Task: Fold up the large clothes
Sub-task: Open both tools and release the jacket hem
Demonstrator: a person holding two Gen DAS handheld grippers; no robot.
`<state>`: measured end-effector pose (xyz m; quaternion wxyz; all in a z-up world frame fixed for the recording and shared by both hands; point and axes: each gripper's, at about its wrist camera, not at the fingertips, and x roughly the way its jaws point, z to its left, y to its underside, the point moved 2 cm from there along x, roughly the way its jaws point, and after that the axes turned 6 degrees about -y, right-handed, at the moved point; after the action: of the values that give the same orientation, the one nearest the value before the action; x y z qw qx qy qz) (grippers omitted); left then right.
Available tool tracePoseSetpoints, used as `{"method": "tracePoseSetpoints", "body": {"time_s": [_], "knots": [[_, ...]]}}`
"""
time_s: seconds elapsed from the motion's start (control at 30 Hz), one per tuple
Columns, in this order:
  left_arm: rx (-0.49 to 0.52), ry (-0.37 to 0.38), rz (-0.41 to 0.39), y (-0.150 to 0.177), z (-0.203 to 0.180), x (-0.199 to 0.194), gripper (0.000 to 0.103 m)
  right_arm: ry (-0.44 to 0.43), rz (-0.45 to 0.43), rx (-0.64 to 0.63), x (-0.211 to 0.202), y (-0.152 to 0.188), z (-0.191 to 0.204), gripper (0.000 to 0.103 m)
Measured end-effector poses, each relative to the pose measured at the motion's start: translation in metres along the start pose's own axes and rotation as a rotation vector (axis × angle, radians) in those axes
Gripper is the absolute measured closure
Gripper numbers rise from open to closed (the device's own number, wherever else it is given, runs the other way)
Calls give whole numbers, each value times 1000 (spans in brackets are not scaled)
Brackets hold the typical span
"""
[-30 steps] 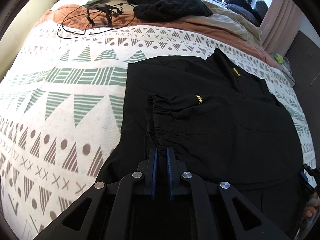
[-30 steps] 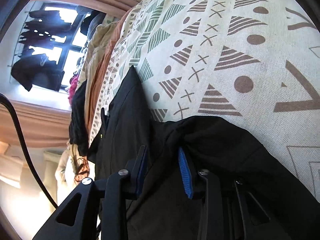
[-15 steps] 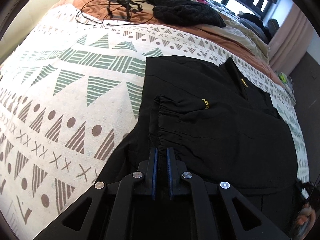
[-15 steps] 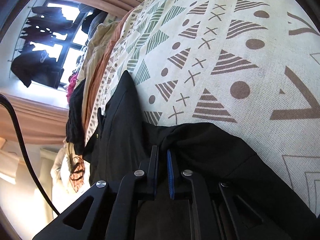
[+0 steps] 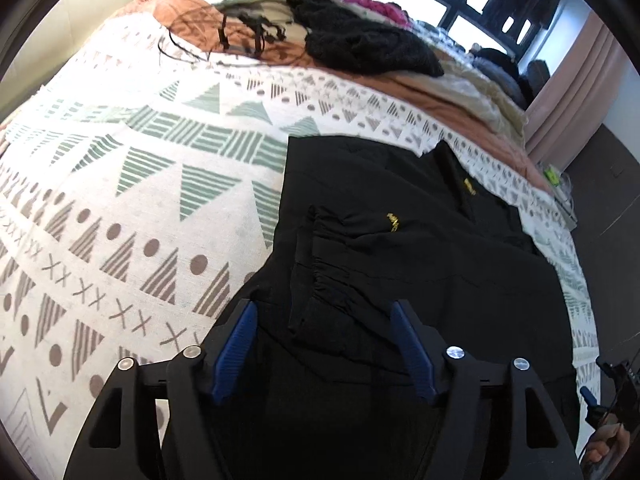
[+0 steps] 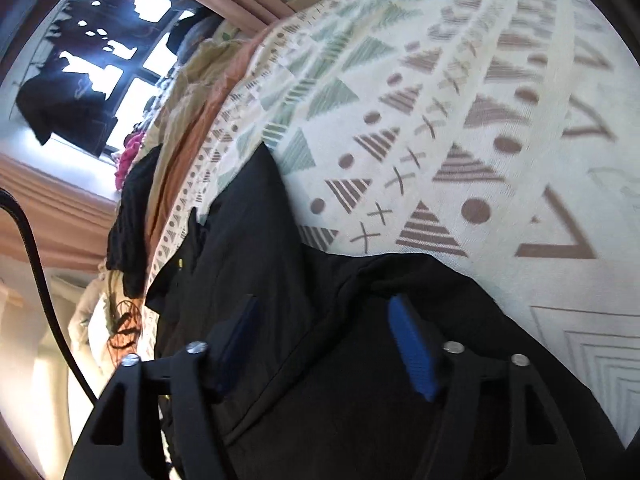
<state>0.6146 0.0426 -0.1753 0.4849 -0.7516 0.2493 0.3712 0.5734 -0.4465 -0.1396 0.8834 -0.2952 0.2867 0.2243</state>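
A black jacket [image 5: 420,248] with small yellow logos lies spread on a patterned bedspread [image 5: 120,200], one gathered-cuff sleeve folded across its body. My left gripper [image 5: 324,312] is open, its blue pads on either side of the bunched lower hem near the sleeve cuff, holding nothing. In the right wrist view the same jacket [image 6: 248,248] lies on the bedspread [image 6: 480,120]. My right gripper [image 6: 324,308] is open over the jacket's edge, with black cloth between the pads, not pinched.
A black knit garment [image 5: 360,44] and dark cables [image 5: 240,36] lie at the bed's far end on an orange blanket [image 5: 440,96]. Window and curtains [image 5: 580,80] stand beyond. Dark floor [image 5: 608,208] lies right of the bed. My other hand's gripper [image 5: 612,408] shows at lower right.
Both grippers were shut half a second ago and now stand wide open, having let go of the jacket. The left gripper has also risen and tilted toward the bed's far end.
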Motion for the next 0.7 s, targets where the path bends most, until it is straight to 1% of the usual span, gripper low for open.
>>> {"method": "tracePoseSetpoints", "body": {"time_s": [0.1, 0.17, 0.2, 0.27, 0.4, 0.47, 0.57, 0.63, 0.7], "knots": [[4, 22, -17, 1, -2, -19, 31, 65, -16, -44, -15, 8, 11, 25], [9, 36, -13, 3, -4, -32, 30, 125, -39, -77, -26, 13, 18, 24], [16, 46, -18, 5, -5, -40, 30, 180, -55, -104, -33, 16, 22, 24], [35, 47, -38, 8, -9, -55, 30, 218, -67, -141, -43, 19, 26, 24], [63, 40, -81, 11, -11, -85, 30, 227, -85, -206, -70, 30, 41, 24], [59, 59, -101, 15, -9, -100, 30, 223, -97, -228, -81, 36, 49, 24], [47, 77, -116, 23, -2, -119, 25, 238, -120, -248, -99, 47, 62, 19], [47, 80, -125, 29, 2, -130, 24, 242, -136, -253, -112, 53, 69, 18], [47, 71, -134, 37, 6, -142, 24, 226, -148, -265, -125, 61, 75, 18]]}}
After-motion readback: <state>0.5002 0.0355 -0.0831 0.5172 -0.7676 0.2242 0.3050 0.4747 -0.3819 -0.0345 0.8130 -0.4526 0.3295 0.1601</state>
